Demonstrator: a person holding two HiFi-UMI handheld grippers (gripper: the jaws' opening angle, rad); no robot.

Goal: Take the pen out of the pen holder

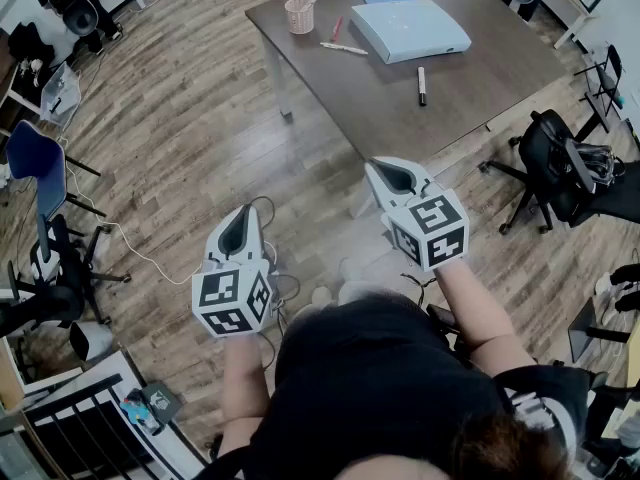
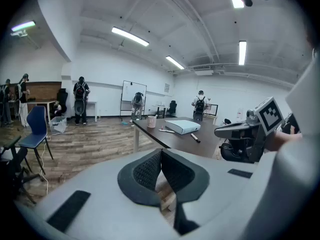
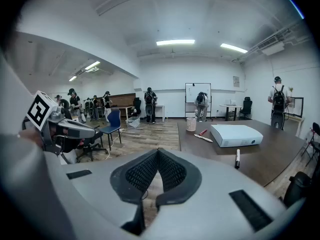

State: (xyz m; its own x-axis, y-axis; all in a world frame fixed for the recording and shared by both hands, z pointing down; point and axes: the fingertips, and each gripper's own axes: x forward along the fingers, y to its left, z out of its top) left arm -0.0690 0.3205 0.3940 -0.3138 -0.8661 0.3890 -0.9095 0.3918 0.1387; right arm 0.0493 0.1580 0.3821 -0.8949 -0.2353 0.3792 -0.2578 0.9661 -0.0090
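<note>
A pink mesh pen holder [image 1: 299, 14] stands at the far left corner of a dark table [image 1: 470, 88], well ahead of both grippers. A red pen [image 1: 336, 29] and a white pen [image 1: 343, 48] lie on the table beside it. Whether anything is inside the holder I cannot tell. My left gripper [image 1: 240, 230] hangs over the wooden floor, shut and holding nothing. My right gripper [image 1: 395, 176] is level with the table's near corner, also shut and holding nothing. The holder [image 3: 191, 124] looks small and far off in the right gripper view and the left gripper view [image 2: 151, 121].
A white box [image 1: 410, 29] and a black marker [image 1: 421, 85] lie on the table. Black office chairs [image 1: 560, 173] stand to the right, and a blue chair [image 1: 35, 168] and a cable [image 1: 130, 248] are on the left. Several people stand by the far wall [image 3: 150, 104].
</note>
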